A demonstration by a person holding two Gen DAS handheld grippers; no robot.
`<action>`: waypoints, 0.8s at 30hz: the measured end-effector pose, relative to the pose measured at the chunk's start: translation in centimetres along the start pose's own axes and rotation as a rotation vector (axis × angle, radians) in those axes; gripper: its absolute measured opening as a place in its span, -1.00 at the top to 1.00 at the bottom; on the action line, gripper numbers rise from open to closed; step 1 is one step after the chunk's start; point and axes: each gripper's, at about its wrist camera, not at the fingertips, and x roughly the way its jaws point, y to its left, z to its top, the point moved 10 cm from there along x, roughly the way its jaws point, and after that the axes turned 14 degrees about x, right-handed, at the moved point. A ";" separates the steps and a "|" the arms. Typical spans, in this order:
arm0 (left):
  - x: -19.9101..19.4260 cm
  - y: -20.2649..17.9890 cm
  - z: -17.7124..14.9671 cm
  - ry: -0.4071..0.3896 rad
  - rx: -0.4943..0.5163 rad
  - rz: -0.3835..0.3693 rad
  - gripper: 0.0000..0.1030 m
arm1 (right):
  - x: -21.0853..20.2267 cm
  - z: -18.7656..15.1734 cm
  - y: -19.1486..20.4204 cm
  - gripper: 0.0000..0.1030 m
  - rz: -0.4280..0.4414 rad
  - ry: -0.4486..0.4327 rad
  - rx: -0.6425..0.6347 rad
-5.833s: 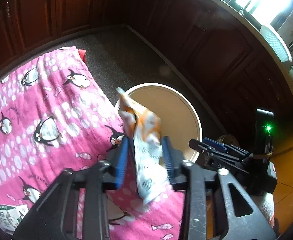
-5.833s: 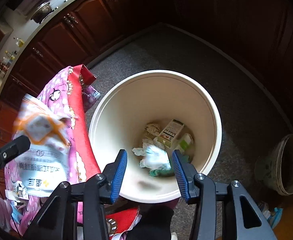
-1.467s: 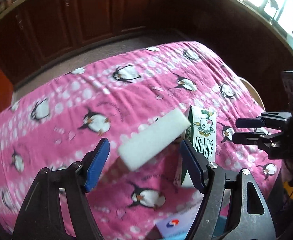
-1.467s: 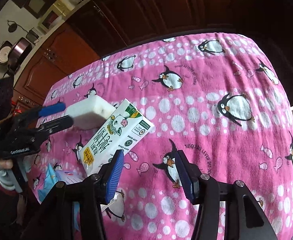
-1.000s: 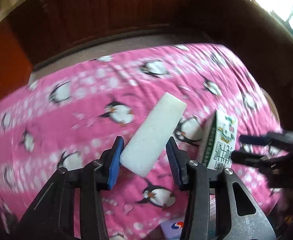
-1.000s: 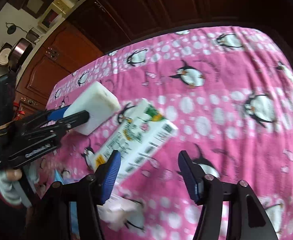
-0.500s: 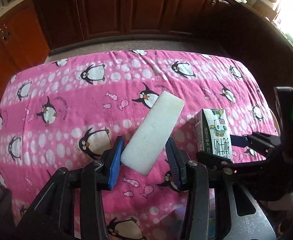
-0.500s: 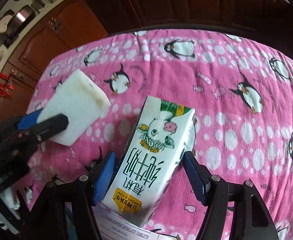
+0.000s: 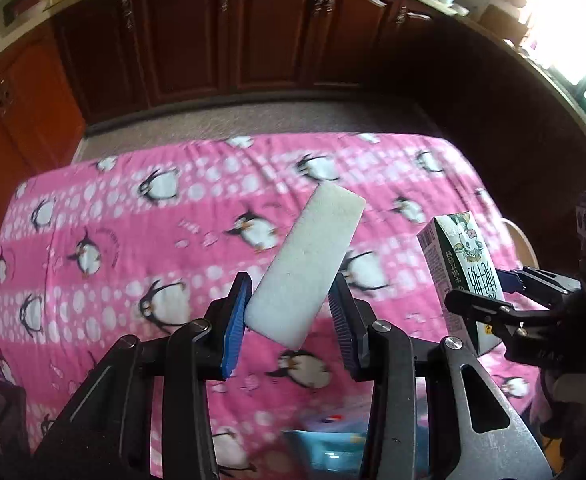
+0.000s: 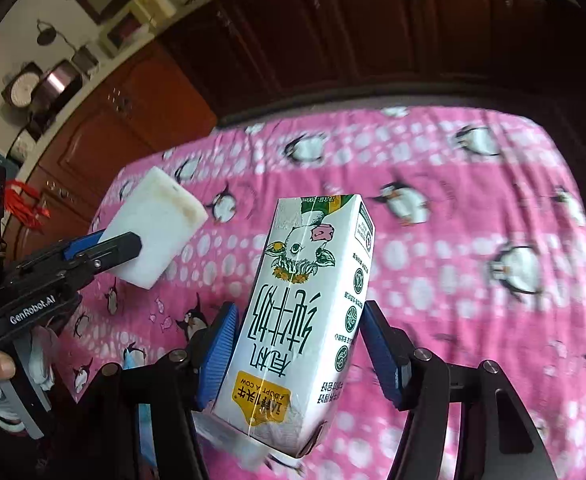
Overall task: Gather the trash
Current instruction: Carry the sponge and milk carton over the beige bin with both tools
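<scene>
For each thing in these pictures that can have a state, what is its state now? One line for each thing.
left gripper: shut on the white foam block, jaws just closed further.
white foam block: held, lifted off the cloth.
right gripper: shut on the milk carton.
milk carton: held, tilted, clear of the cloth.
pink penguin cloth: spread flat.

A pink penguin cloth (image 9: 141, 240) covers the worktop. Dark wooden cupboards (image 9: 229, 36) stand behind, across a grey floor (image 9: 253, 120).
</scene>
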 end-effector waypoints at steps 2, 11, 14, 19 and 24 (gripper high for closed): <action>-0.5 -1.4 0.8 -0.011 0.012 -0.029 0.27 | -1.6 0.1 -1.2 -0.17 -0.002 -0.025 0.011; -0.9 -10.6 4.1 -0.022 0.124 -0.132 0.27 | -8.2 0.6 -10.0 -0.16 -0.055 -0.135 0.121; -0.8 -14.9 5.1 -0.024 0.182 -0.173 0.27 | -10.3 0.3 -13.7 -0.16 -0.083 -0.166 0.177; 0.2 -21.7 6.5 0.000 0.254 -0.252 0.27 | -13.3 -0.5 -20.5 -0.15 -0.128 -0.197 0.288; 2.3 -26.8 6.7 0.045 0.290 -0.299 0.27 | -14.7 -1.4 -25.2 -0.15 -0.167 -0.201 0.355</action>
